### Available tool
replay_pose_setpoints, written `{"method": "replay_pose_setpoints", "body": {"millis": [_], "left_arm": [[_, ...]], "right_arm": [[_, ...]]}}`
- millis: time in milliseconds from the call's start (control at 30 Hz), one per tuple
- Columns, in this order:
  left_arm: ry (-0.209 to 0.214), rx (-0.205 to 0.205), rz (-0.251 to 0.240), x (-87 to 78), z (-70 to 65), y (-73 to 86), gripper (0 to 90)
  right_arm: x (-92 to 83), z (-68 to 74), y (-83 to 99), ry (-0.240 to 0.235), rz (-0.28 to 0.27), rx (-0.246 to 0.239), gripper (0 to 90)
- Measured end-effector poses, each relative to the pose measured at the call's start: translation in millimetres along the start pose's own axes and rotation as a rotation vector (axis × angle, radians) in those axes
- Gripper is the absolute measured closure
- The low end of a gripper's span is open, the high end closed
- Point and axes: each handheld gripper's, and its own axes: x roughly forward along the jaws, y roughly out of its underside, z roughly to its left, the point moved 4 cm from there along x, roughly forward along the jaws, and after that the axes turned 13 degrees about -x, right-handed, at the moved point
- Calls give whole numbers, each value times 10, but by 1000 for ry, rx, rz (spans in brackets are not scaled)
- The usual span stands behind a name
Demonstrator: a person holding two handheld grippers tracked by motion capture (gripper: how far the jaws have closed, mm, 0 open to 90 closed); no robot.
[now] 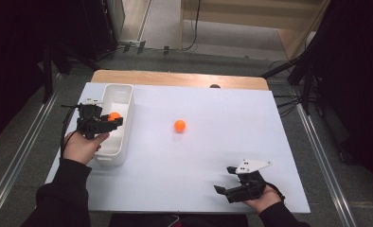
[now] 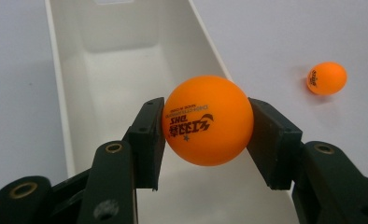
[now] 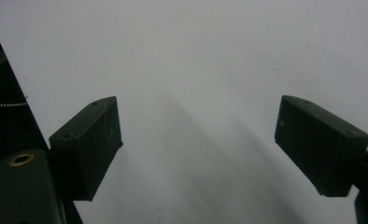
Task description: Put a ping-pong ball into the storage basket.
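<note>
The left gripper (image 2: 205,135) has its fingers (image 2: 147,140) clamped on an orange ball (image 2: 206,120), one pad on each side at about the ball's widest line; the hold looks centred and secure. The ball sits above the open white bin (image 2: 126,70), over its near half and a little toward the right-hand wall as the left gripper view shows it. The bin stands at the left edge of the white counter (image 1: 213,156).

Judged step: release into the bin. To do it well, lower the ball further inside the walls before parting the fingers, and shift it toward the bin's middle; a light ball dropped from above may bounce out or strike the rim.

A second orange ball (image 1: 179,125) lies on the open counter, well apart from the bin.

The right gripper (image 1: 229,182) rests near the counter's front edge, fingers (image 3: 86,147) wide apart, with nothing between them.
</note>
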Motion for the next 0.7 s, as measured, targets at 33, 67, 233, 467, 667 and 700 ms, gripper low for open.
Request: {"method": "replay_pose_setpoints", "body": {"millis": [33,67,233,467,667,700], "left_arm": [[-6,-3,6,17,1,7,499],[-6,-2,10,23,5,10,500],[-18,-1,17,42,7,19,499],[-23,-10,21,34,33,17,499],[-16,-17,20,34,47,16,499],[-18,-19,17,31,48,15,493]], "right_arm": [[-1,0,0,2,-2,4,134],[-2,0,1,4,-3,3,134],[-4,3,0,2,-4,2,134],[-4,10,0,-4,-1,1,134],[-2,9,-2,-5,-1,-1,134],[4,-2,-4,-2,-5,-8,134]]}}
